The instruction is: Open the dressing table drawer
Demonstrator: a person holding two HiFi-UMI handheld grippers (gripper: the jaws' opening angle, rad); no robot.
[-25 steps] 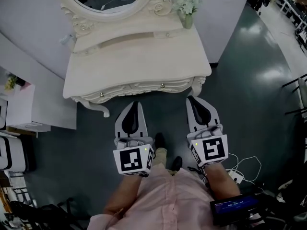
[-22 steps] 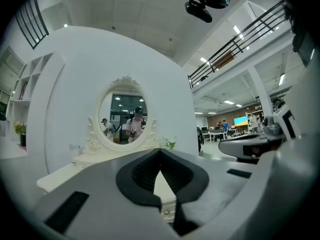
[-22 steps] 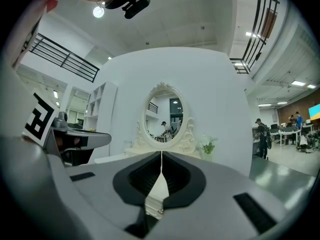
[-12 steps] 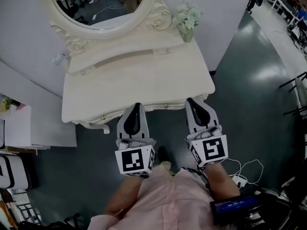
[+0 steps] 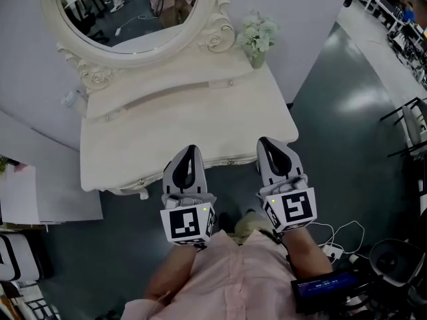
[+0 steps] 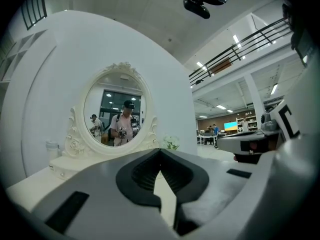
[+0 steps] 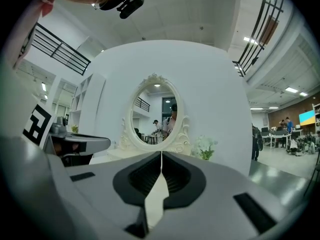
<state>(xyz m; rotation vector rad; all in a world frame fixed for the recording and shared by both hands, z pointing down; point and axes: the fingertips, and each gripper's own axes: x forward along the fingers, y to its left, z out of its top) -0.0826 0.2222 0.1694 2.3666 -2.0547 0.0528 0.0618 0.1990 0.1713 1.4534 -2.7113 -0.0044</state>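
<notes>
A cream dressing table with an oval mirror stands straight ahead. Its carved front shows two small knobs, one at the left and one at the right. My left gripper is shut and empty, its tip over the table's front edge between the knobs. My right gripper is also shut and empty, its tip just right of the right knob. The left gripper and the right gripper both point level at the mirror, above the drawer front, which these views hide.
A vase of pale flowers stands at the tabletop's back right, a small bottle at its left end. A white cabinet sits to the left. Cables lie on the dark floor at the right, and a chair at the edge.
Both grippers have moved forward toward the table. Their tips were short of its front edge and now reach over it. The jaws have stayed shut.
</notes>
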